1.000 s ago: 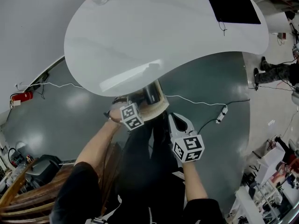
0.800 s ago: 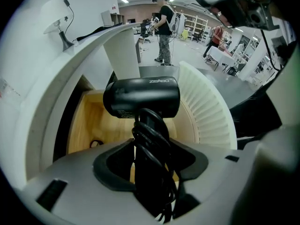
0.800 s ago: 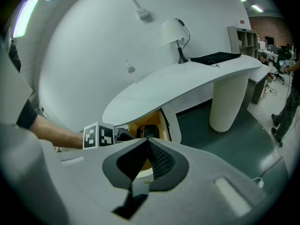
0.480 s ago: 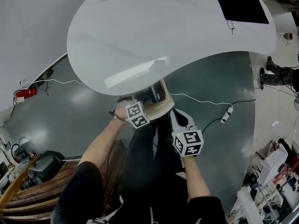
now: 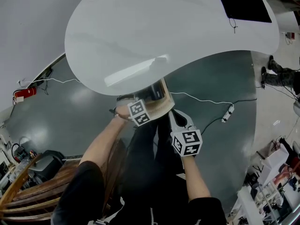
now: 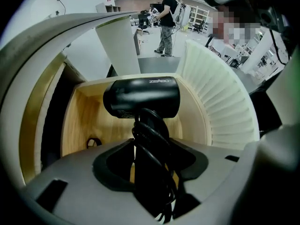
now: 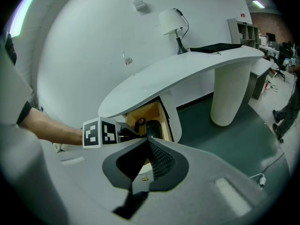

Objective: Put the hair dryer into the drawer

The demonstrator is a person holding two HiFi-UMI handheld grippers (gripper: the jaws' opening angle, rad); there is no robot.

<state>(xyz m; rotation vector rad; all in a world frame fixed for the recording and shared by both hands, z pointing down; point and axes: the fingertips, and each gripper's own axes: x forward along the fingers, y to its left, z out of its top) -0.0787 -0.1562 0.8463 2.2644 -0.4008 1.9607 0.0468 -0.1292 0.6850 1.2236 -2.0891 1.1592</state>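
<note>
White curved desk (image 5: 140,36): black mat (image 5: 243,3) at far corner, lamp (image 7: 171,20) near it. Open wooden drawer (image 6: 79,121) under desk edge. White cable (image 5: 201,102) on dark floor (image 5: 211,78).

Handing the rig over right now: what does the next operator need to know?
Left tool: shut on the handle of the hair dryer, pointing down.
Right tool: shut, empty, short of the drawer.
Hair dryer: body inside the open wooden drawer under the white desk; whether it rests on the bottom is unclear.
Done: drawer open, dryer brought in.
Left: set it down, release, withdraw.
</note>
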